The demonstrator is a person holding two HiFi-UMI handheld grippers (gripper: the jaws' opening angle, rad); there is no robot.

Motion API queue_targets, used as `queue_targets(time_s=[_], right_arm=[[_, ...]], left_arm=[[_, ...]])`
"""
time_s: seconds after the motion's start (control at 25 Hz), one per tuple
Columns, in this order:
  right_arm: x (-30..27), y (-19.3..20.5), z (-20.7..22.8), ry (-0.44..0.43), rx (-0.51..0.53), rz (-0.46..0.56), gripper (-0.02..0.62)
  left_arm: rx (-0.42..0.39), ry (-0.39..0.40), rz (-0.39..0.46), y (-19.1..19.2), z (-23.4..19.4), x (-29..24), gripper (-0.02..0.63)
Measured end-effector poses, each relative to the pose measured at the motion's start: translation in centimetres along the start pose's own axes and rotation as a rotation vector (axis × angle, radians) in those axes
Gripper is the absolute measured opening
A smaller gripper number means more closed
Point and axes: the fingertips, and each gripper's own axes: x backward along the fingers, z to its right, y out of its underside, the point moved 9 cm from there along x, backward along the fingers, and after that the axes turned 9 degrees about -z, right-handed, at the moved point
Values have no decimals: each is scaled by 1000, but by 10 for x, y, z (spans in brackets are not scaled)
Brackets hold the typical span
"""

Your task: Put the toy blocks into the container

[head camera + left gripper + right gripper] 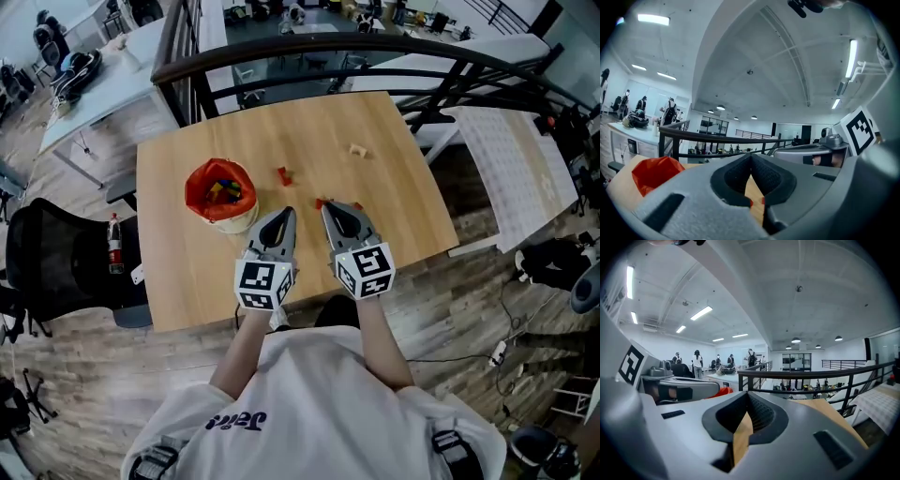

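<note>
While both claws hang side by side over the table's (187, 272) near edge, the L gripper (284, 214) has its jaws pressed together w/ nothing between. The R gripper (330, 208) is likewise closed & empty. Red container (195, 187), blocks inside, sits at 10 o'clock from the L gripper. Loose red block (283, 175) at its 12 o'clock. Tan block (356, 149) at 1 o'clock from the R gripper.
</note>
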Motion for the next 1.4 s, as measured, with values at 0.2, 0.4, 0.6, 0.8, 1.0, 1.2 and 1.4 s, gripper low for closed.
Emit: queue_targets(time_s=[0.2,0.4,0.6,0.8,1.0,1.2,1.4], right_arm=[[-31,24,30,-27,64,-136,14],[-58,55,72,-114,166,-308,15],[-101,78,106,-232,300,-472,15],[-139,105,124,-331,410,-600,15],[-164,137,139,-395,436,-702,17],[-185,167,149,-451,469,-796,184],[-198,193,146,-467,595,-863,188]], left_arm=[[39,12,-74,20,-14,-43,11],[52,3,-170,45,-12,-87,11],[102,-3,-254,66,-19,-130,11],[150,-23,-314,89,-26,-164,11],[209,-49,-371,115,-30,-179,11],[250,-57,-418,140,-37,-197,11],[280,-65,-467,161,-40,-204,11]])
